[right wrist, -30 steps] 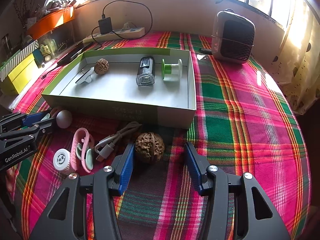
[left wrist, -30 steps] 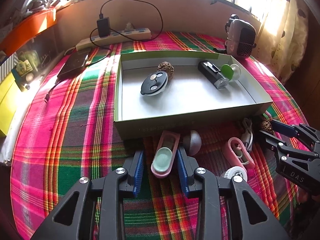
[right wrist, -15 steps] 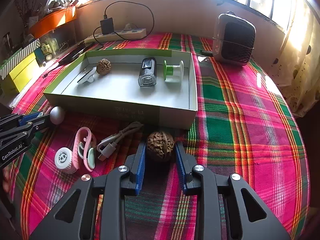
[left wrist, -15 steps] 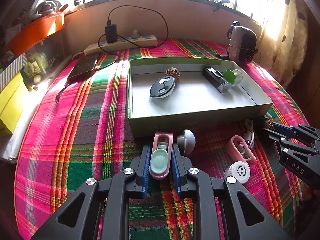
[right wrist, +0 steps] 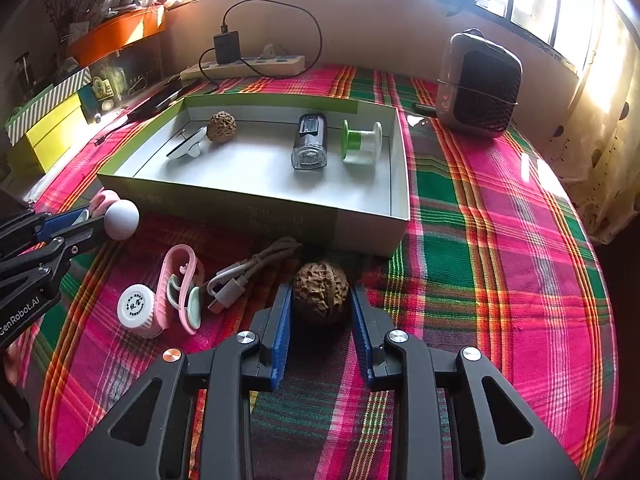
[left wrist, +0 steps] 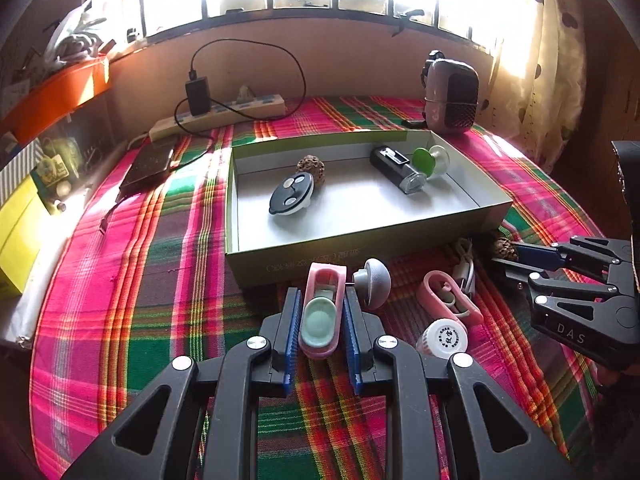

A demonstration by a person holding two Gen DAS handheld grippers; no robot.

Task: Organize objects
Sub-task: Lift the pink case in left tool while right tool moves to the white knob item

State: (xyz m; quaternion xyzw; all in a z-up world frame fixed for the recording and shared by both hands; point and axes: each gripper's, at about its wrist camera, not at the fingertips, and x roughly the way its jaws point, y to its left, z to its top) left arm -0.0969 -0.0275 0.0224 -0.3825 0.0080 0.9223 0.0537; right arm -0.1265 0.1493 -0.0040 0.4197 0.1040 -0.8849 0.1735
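My left gripper (left wrist: 320, 320) is shut on a pink clip with a mint pad (left wrist: 322, 312), just in front of the green-rimmed cardboard box (left wrist: 360, 252). A grey half-ball (left wrist: 374, 282) touches the clip's right side. My right gripper (right wrist: 320, 304) is shut on a brown walnut (right wrist: 320, 292) in front of the box (right wrist: 256, 212). The box holds another walnut (right wrist: 221, 121), a black round gadget (left wrist: 291, 193), a black lamp (right wrist: 310, 140) and a green-and-white spool (right wrist: 360, 142). A second pink clip (right wrist: 180, 284), a white cap (right wrist: 136, 306) and a white cable (right wrist: 248, 272) lie between the grippers.
A plaid cloth (right wrist: 500, 240) covers the round table. A small heater (right wrist: 478, 84) stands at the back right, a power strip with charger (right wrist: 244, 66) at the back wall, a dark phone (left wrist: 150, 164) back left, and yellow boxes (left wrist: 16, 232) at the left edge.
Both grippers closed: the left onto the pink clip, the right onto the walnut. Both views have pulled back and up slightly from the box.
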